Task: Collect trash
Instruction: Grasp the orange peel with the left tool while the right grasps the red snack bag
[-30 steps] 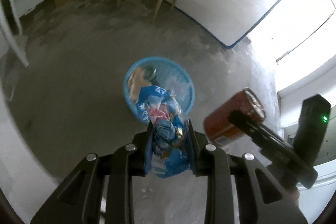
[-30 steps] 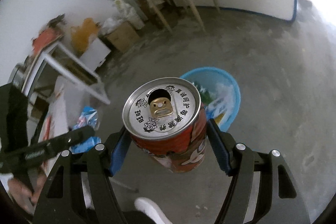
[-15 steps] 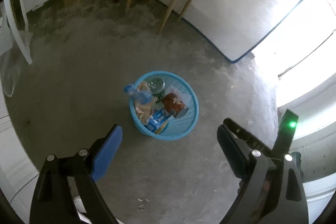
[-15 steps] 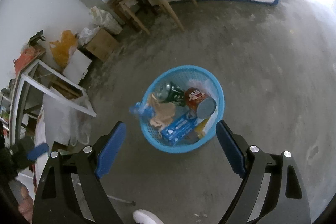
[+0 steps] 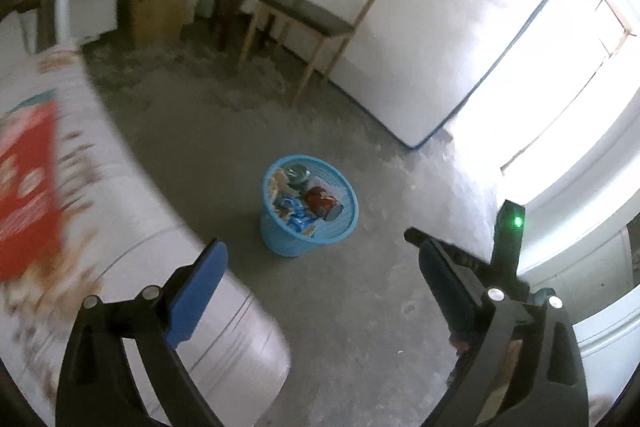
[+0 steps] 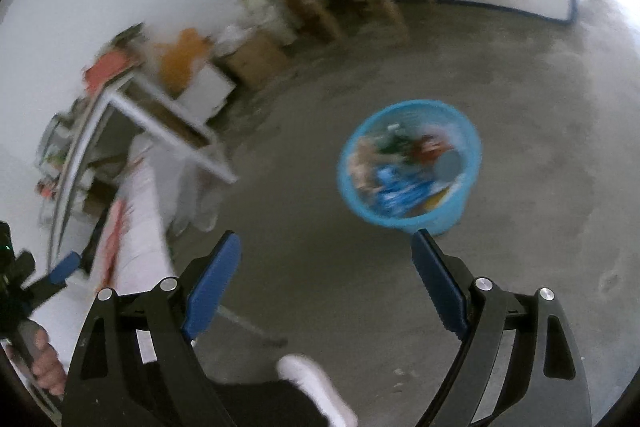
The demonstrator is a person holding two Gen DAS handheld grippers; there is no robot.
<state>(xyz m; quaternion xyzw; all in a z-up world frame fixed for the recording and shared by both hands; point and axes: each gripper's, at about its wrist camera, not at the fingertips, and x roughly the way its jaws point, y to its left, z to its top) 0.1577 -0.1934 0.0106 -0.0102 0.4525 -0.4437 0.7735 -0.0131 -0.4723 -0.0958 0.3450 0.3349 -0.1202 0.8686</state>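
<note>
A blue mesh basket [image 5: 288, 239] stands on the concrete floor. In it lie a red can [image 5: 320, 198], a blue snack wrapper [image 5: 292, 215], a green can [image 5: 297, 172] and crumpled paper. My left gripper [image 5: 320, 251] hangs well back from the basket; its jaws are opening with nothing between them. The right wrist view is blurred. There the basket [image 6: 474, 139] sits ahead to the right of my right gripper [image 6: 326, 239]. Its jaws stand wide, closing a little, and hold nothing.
A big white sack with red print [image 5: 80, 207] fills the left. A wooden chair [image 5: 320, 15], a cardboard box [image 5: 158, 19] and a white-framed table [image 6: 160, 123] stand by the walls. A person's white shoe [image 6: 316, 383] is near the bottom, a hand [image 6: 44, 363] at far left.
The left gripper let go of the blue wrapper and the right gripper of the red can; both now lie in the basket. Both grippers drew back, the left swinging towards the sack.
</note>
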